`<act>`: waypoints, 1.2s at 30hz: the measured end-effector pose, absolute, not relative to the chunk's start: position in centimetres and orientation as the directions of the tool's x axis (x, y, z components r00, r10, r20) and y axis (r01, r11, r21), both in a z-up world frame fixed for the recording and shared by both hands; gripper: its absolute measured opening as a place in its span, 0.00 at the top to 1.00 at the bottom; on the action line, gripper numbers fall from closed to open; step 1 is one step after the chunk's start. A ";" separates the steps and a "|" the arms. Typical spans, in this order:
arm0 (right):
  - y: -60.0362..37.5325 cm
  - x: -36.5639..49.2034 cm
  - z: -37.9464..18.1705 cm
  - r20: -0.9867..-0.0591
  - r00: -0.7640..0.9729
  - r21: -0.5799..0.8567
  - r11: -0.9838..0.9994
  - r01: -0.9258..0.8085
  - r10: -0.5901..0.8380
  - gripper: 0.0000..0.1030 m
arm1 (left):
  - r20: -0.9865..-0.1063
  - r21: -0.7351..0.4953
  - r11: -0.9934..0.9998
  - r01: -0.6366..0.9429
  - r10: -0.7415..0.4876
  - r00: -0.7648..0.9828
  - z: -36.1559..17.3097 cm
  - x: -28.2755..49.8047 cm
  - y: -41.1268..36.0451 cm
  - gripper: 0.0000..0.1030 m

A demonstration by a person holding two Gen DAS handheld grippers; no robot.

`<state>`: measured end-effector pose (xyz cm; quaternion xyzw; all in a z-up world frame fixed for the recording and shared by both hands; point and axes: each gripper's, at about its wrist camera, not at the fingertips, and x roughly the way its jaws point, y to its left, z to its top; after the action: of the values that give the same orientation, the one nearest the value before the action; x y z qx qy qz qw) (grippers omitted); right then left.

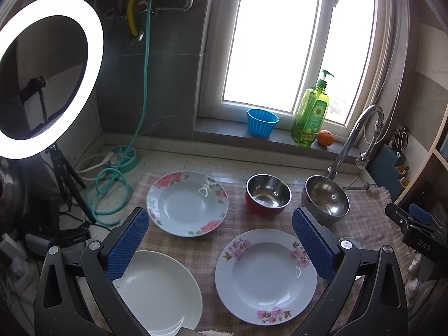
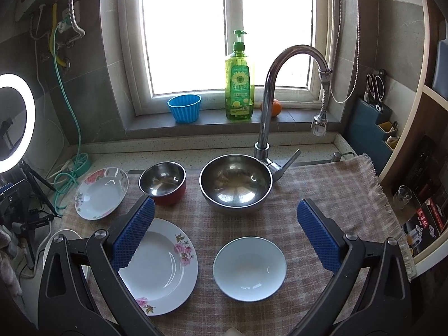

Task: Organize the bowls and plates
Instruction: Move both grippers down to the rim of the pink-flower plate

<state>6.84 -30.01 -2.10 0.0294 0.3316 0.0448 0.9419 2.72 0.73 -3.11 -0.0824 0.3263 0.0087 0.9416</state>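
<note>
steel bowls (image 2: 235, 182) behind 3 plates (image 1: 265, 275); both tools (image 2: 224, 233) gape empty.

plates (image 1: 265, 275) before bowls (image 1: 268, 196), on cloth (image 2: 336, 196)

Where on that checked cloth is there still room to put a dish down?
The cloth is bare right of the large steel bowl and white bowl, out to its fringe. Leftward it is crowded: the red bowl and flowered plates sit close.
</note>
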 end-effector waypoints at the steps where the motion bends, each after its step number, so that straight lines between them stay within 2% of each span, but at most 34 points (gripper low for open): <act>1: -29.9 6.9 -2.5 -0.633 0.766 0.089 0.994 -0.071 0.111 0.00 | -0.623 -0.146 0.987 -0.070 -0.037 0.782 -3.4 2.9 0.8 0.01; 12: -28.8 6.7 -7.2 -0.721 0.667 0.153 0.982 -0.108 0.186 0.00 | -0.714 -0.094 0.994 -0.046 -0.035 0.699 -7.0 5.1 0.5 0.01; 16: -28.1 6.4 -8.9 -0.755 0.618 0.180 0.976 -0.125 0.218 0.07 | -0.746 -0.129 0.991 -0.026 -0.080 0.662 -8.2 6.0 0.7 0.01; 20: -27.5 6.0 -10.6 -0.791 0.559 0.214 0.968 -0.128 0.249 0.14 | -0.772 -0.153 0.988 0.001 -0.120 0.624 -9.5 7.0 0.7 0.12; 27: -27.2 5.5 -13.5 -0.827 0.484 0.267 0.957 -0.114 0.288 0.29 | -0.823 -0.254 0.964 0.074 -0.255 0.508 -12.3 8.7 0.4 0.43; 31: -27.5 5.5 -15.0 -0.840 0.435 0.319 0.944 -0.090 0.325 0.44 | -0.843 -0.302 0.949 0.087 -0.309 0.441 -13.8 9.5 0.2 0.52; 36: -28.3 5.6 -16.5 -0.836 0.394 0.392 0.918 -0.060 0.382 0.45 | -0.859 -0.344 0.935 0.088 -0.351 0.374 -15.1 10.4 0.2 0.60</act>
<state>5.55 -28.34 -16.52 0.1509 0.5338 0.1347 0.8211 10.40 0.22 -15.08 -0.1213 0.5434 -0.1339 0.8198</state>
